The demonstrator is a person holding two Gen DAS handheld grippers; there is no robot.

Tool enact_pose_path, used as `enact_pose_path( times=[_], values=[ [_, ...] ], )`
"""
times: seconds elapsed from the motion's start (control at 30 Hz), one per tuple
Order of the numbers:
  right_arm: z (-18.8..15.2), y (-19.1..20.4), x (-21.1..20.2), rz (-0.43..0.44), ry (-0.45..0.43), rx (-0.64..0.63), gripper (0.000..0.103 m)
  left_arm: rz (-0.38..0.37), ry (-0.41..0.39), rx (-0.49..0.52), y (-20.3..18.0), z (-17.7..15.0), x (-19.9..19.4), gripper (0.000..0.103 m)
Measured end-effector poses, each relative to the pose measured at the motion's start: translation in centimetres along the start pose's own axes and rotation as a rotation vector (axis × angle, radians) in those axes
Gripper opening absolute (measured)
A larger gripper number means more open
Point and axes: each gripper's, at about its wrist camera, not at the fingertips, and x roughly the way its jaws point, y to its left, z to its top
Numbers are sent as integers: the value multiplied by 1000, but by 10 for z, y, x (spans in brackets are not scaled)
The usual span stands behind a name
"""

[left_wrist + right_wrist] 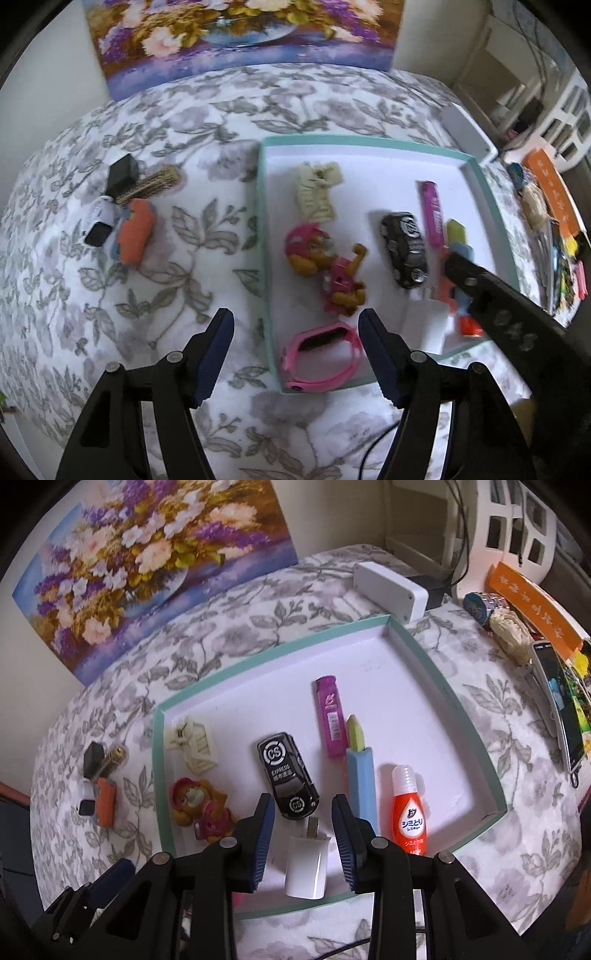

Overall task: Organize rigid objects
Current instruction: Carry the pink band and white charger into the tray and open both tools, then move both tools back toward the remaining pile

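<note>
At the centre of both views, on a floral tablecloth (pixel 498 746), lies a shallow white tray (pixel 402 698) with a teal rim; inside it sit a cream clip (pixel 194 744), a cartoon figurine (pixel 201 805), a black toy car (pixel 286 773), a purple lighter (pixel 330 716), a blue-sleeved highlighter (pixel 360 768) and a red bottle (pixel 408 812). At the bottom of the right wrist view the right gripper (pixel 302 834) hangs spread over a white charger plug (pixel 307 864), pads clear of it. At the bottom of the left wrist view the left gripper (pixel 295 354) stands wide apart, pinching nothing; a pink watch (pixel 319 356) lies at the tray's near corner between its fingers. At the left of the frame, off the tray, wait an orange toy (pixel 135 230), a white watch (pixel 98 223) and a black cube (pixel 123 173).
</note>
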Motion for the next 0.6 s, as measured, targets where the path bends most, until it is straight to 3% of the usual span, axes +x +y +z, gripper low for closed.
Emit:
enact_pose_path(
  times=[0.6],
  values=[
    [-4,6,13,-32,34,-21,36,51,-9,-274,76,7,1,72]
  ],
)
